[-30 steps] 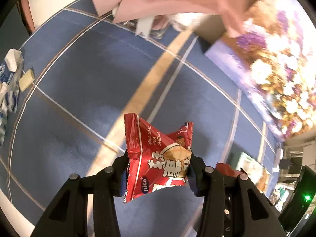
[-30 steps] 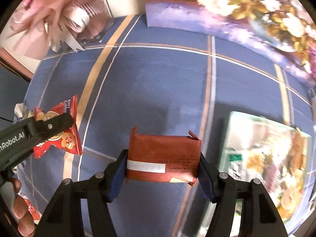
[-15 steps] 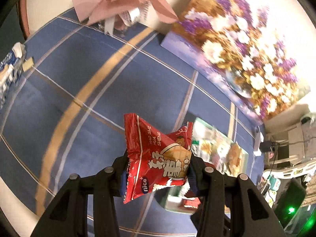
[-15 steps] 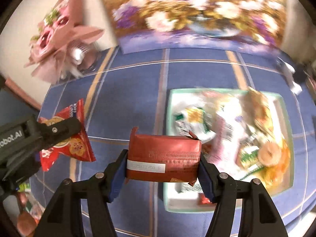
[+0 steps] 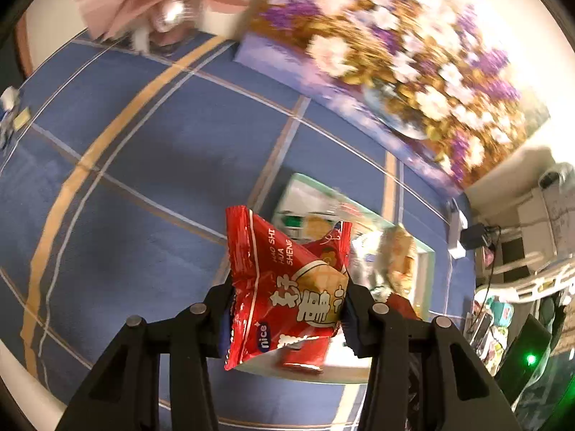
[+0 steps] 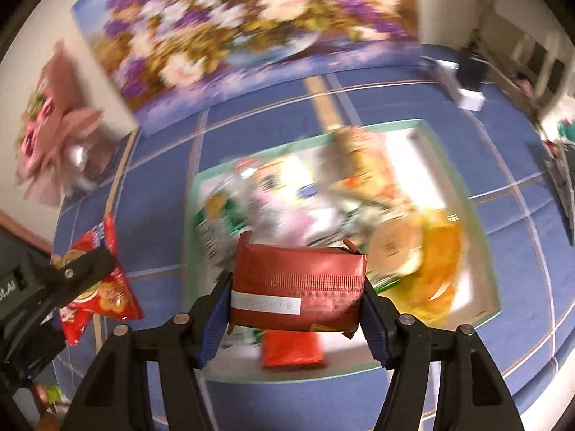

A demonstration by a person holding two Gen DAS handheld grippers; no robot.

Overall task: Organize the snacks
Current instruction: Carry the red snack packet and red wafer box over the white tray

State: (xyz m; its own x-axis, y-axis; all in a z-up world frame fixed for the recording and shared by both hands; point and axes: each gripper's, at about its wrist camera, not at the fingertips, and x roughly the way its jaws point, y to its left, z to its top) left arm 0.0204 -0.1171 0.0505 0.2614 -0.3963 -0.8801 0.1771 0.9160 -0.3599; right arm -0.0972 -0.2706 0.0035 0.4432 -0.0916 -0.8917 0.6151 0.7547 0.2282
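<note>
My left gripper (image 5: 287, 314) is shut on a bright red snack bag (image 5: 284, 287) with white characters, held above the blue cloth just left of a green-rimmed tray (image 5: 427, 258). The same left gripper (image 6: 77, 289) and red snack bag (image 6: 102, 298) appear at the left edge of the right wrist view. My right gripper (image 6: 296, 303) is shut on a dark red foil packet (image 6: 298, 283) with a white date label, hanging over the near part of the tray (image 6: 485, 215). The tray holds several snack packs, among them a red one (image 6: 291, 348) near its front rim.
A blue tablecloth (image 5: 143, 179) with tan and white stripes covers the table. A flower painting (image 6: 244, 25) leans at the back, and a pink wrapped bouquet (image 6: 54, 143) stands at the back left. A small white charger (image 6: 470, 98) lies beyond the tray. Clutter sits past the table's right end.
Both grippers have swept sideways across the table with their packets; the tray has come from the right edge into the middle, under the right gripper. Both grips are unchanged.
</note>
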